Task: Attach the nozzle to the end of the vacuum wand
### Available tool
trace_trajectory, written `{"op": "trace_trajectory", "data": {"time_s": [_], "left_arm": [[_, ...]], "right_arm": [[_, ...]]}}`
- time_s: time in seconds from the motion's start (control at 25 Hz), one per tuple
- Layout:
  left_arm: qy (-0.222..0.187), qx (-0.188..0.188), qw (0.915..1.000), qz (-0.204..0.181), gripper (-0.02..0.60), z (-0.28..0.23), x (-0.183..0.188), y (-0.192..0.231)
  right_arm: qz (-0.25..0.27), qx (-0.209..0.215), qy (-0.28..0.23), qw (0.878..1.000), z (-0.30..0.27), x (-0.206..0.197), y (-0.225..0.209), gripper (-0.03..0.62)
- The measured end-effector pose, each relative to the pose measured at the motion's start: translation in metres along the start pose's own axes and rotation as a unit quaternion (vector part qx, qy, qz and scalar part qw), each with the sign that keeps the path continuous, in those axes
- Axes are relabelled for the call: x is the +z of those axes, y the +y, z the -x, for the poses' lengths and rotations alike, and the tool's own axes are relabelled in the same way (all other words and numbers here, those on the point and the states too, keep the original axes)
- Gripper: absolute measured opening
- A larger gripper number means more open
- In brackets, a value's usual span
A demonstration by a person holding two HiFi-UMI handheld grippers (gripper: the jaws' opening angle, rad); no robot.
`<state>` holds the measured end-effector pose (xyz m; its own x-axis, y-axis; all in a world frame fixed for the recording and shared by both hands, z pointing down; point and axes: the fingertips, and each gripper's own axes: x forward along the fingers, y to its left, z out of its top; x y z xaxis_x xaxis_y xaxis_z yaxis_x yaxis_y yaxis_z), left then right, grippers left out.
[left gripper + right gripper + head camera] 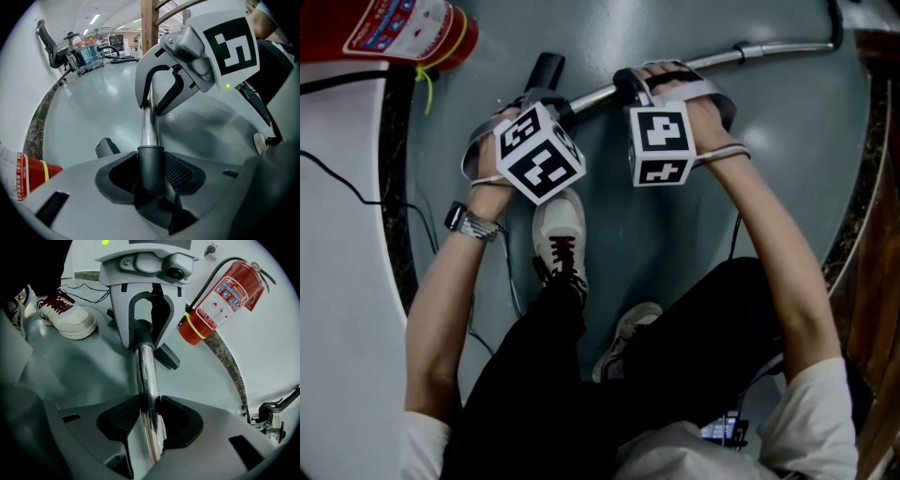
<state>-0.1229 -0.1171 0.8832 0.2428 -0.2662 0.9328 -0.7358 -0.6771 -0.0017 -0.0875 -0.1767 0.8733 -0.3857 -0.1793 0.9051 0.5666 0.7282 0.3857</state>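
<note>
Where the left gripper (150, 180) meets its load, the fingers (180, 171) are clamped on the dark grey collar of the nozzle (143, 331), with a ribbed pad pressing on either side. Just beside it along the tube, the right gripper (149, 420) has its fingers (117, 420) closed on the chrome vacuum wand (769, 49), which fills the gap between them. Both forearms (441, 291) reach forward. The grippers pitch steeply down toward the grey floor (675, 244) with their marker cubes (539, 150) uppermost, and a watch (464, 220) is on the left wrist. The wand lies roughly level above the floor, running from the right gripper off to the upper right of the head view. Its end enters the nozzle's collar, though I cannot tell how fully it is seated. A black stub of the nozzle pokes out past the left gripper. A white shoe (560, 225) sits under the left gripper. Farther off, a red fire extinguisher (220, 301) rests against the white wall (262, 357).
</note>
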Motion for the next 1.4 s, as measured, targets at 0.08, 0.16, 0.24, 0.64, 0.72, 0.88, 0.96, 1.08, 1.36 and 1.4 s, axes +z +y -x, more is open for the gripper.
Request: {"op": "trace_trajectory", "data": {"time_s": [0.08, 0.16, 0.24, 0.64, 0.72, 0.88, 0.96, 1.08, 1.36, 1.4], "left_arm": [[0.0, -0.001, 1.0, 0.001, 0.181, -0.001, 0.0, 0.0], [-0.001, 0.002, 1.0, 0.002, 0.181, -0.001, 0.0, 0.001], [-0.005, 0.007, 1.0, 0.003, 0.181, -0.002, 0.001, 0.001], [0.002, 0.005, 1.0, -0.001, 0.181, -0.003, 0.003, 0.008], [0.006, 0.014, 0.9996, -0.025, 0.181, -0.005, 0.003, 0.009], [0.017, 0.025, 0.9968, -0.074, 0.183, -0.009, 0.003, 0.006], [0.018, 0.027, 0.9961, -0.083, 0.183, -0.01, 0.004, 0.006], [0.014, 0.027, 0.996, -0.084, 0.183, -0.011, 0.006, 0.01], [-0.013, 0.012, 0.9973, -0.071, 0.186, -0.015, 0.007, 0.009], [-0.018, 0.012, 0.9974, -0.069, 0.186, -0.016, 0.007, 0.007]], "right_arm": [[0.0, 0.001, -0.001, 1.0, -0.001, 0.0, 0.0, 0.155], [-0.001, 0.0, -0.002, 1.0, -0.001, 0.001, 0.0, 0.155], [-0.002, -0.001, -0.003, 1.0, -0.001, 0.001, 0.0, 0.155], [-0.011, -0.004, -0.012, 1.0, -0.006, -0.001, -0.001, 0.155], [-0.009, -0.003, -0.013, 1.0, -0.008, -0.001, -0.001, 0.155], [-0.002, -0.01, -0.015, 1.0, -0.009, 0.001, -0.002, 0.155], [-0.004, -0.012, -0.014, 1.0, -0.01, 0.0, -0.002, 0.155], [-0.01, -0.017, -0.014, 1.0, -0.011, -0.001, -0.007, 0.155], [-0.002, -0.013, -0.022, 1.0, -0.017, -0.009, 0.0, 0.158], [0.0, -0.012, -0.022, 1.0, -0.017, -0.009, 0.001, 0.158]]}}
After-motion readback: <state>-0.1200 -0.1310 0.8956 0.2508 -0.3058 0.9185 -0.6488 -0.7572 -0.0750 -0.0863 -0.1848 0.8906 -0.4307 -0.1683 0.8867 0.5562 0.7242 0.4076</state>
